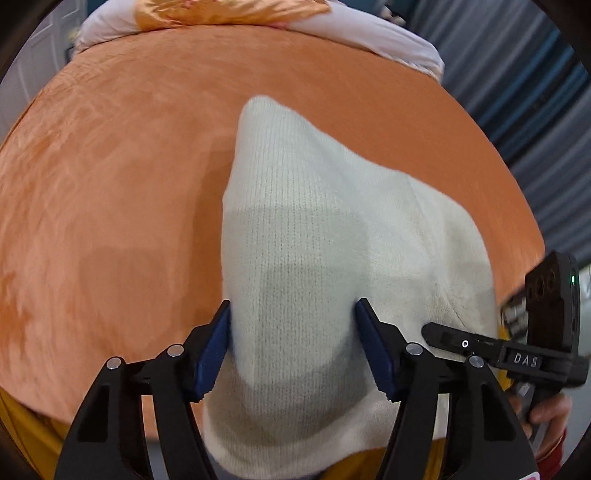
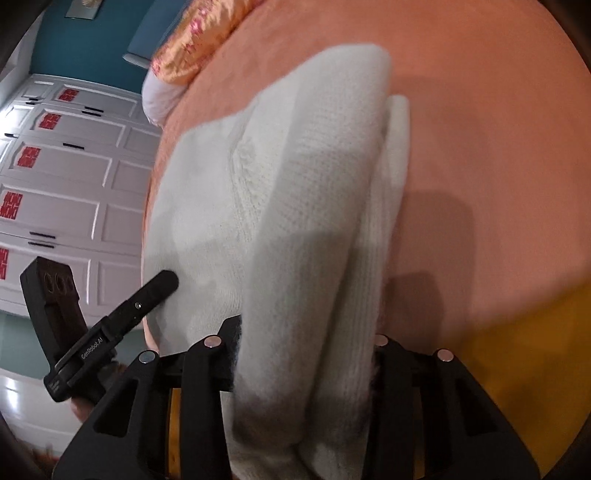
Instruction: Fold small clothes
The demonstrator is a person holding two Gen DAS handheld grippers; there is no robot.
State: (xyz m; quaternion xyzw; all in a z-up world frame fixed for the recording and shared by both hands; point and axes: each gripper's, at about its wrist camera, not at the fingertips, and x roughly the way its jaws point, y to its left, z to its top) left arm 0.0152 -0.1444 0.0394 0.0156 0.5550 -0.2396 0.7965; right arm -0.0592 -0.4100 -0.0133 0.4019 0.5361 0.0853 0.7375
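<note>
A cream knitted garment lies partly folded on the orange bedspread; it also shows in the right wrist view. My left gripper is open, its blue pads either side of the garment's near fold, which lies between them. My right gripper has the garment's thick folded edge draped between and over its jaws; the fingertips are hidden by cloth. The right gripper shows at the right of the left wrist view; the left gripper shows at the left of the right wrist view.
Pillows, white and shiny orange, lie at the bed's far end. White wardrobe doors stand beyond the bed's left side. Blue striped curtains hang at the right. A yellow sheet shows at the near bed edge.
</note>
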